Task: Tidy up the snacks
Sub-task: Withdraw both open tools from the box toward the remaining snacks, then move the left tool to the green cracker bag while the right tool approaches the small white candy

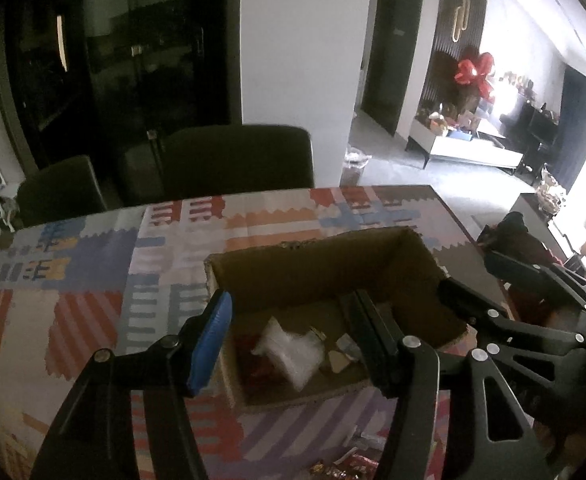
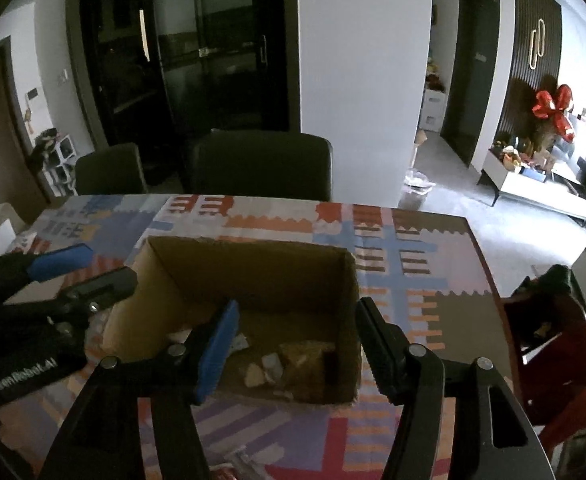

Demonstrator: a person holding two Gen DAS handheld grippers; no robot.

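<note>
Fingers, left gripper (image 1: 293, 340): apart, nothing clamped; they hang over the open top of the cardboard box (image 1: 321, 256), one blue-padded finger (image 1: 209, 344) outside its left wall, the black one above the inside.
Fingers, right gripper (image 2: 297, 348): apart and empty, poised over the same box from the near side; blue-padded finger (image 2: 219, 350) over the interior, the black one at the right wall.
Snacks in box: a clear plastic packet (image 1: 293, 350) on a dark red wrapper, small pale pieces (image 1: 339, 360) beside it, a brownish packet (image 2: 305, 360) in the right corner.
Loose snacks: a few wrappers (image 1: 345, 466) on the bench in front of the box, blurred.
Box place: upright on the patterned cloth (image 2: 393, 248) covering the bench.
Behind: two dark chairs (image 2: 263, 164) along the far bench edge.
</note>
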